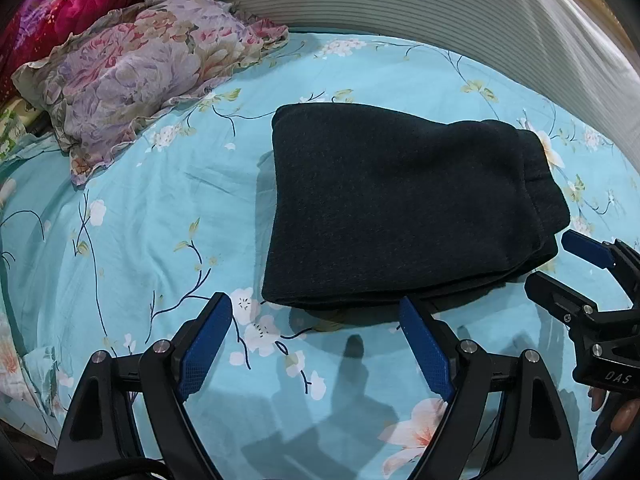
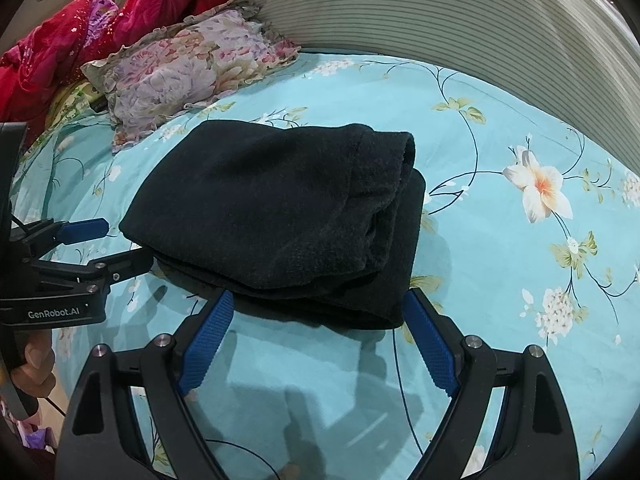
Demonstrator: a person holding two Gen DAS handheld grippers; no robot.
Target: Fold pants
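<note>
The dark pants [image 1: 400, 208] lie folded into a compact stack on the light blue floral bed sheet [image 1: 160, 208]; they also show in the right wrist view [image 2: 272, 216]. My left gripper [image 1: 316, 312] is open and empty, just short of the stack's near edge. My right gripper [image 2: 320, 304] is open and empty, its fingertips beside the stack's near edge. The right gripper [image 1: 560, 260] shows at the right of the left wrist view. The left gripper [image 2: 120, 240] shows at the left of the right wrist view, next to the stack's left corner.
A floral ruffled pillow [image 1: 136, 76] lies at the back left, with a red quilt [image 2: 80, 32] behind it. A ribbed white headboard [image 1: 420, 8] bounds the far side of the bed. A thin dark cable [image 2: 400, 392] runs over the sheet below my right gripper.
</note>
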